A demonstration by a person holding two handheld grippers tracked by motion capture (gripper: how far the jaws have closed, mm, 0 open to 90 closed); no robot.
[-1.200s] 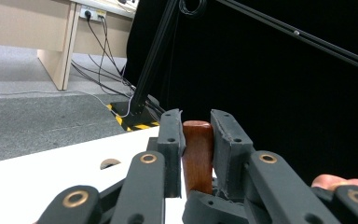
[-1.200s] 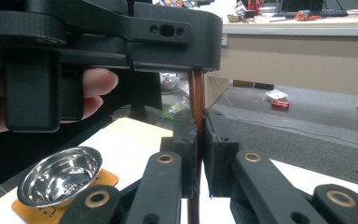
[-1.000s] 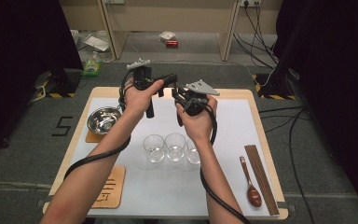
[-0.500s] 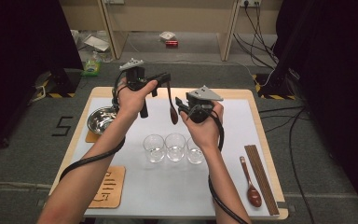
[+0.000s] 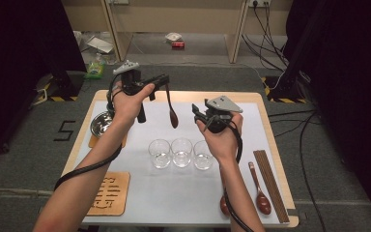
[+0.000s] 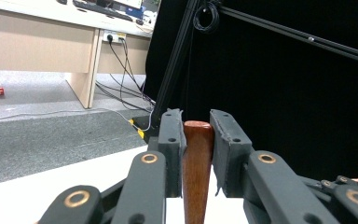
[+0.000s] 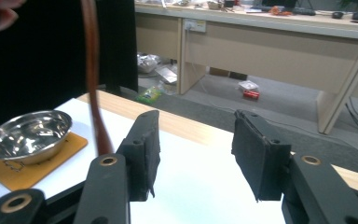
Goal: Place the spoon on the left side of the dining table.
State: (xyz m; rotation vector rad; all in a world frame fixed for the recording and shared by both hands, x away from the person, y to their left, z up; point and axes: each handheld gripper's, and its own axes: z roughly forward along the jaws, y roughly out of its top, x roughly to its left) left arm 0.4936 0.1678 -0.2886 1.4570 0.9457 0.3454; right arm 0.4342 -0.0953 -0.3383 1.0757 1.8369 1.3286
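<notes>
Not much readable writing here: a dark "5"-like mark (image 5: 65, 130) is seen on the grey floor left of the table, and some cut-out lettering is visible in the wooden coaster (image 5: 107, 194) at the near left, but it can't be made out.

The wooden spoon (image 5: 171, 105) is held up in the air by the left gripper (image 5: 160, 81), pinched at the top of its handle so the bowl end hangs down over the white table top (image 5: 183, 193). In the left gripper view the handle end (image 6: 197, 163) is clamped snugly between the two black jaws, set narrow around it. The right gripper (image 5: 196, 112) is kept just to the right of the spoon, apart from it, with its jaws having just been opening and now standing wide with nothing between them. In the right gripper view the spoon (image 7: 93, 79) is seen hanging just left of the left jaw, not touching.

Containers: a steel bowl (image 5: 101, 123) is sat on an orange mat (image 5: 94, 141) at the left edge, and looks empty. Three clear glasses (image 5: 181, 152) are lined up in a row in front of the hands, also apparently empty. A second wooden spoon (image 5: 259, 189) and a pair of chopsticks (image 5: 269, 183) are laid along the right side.
</notes>
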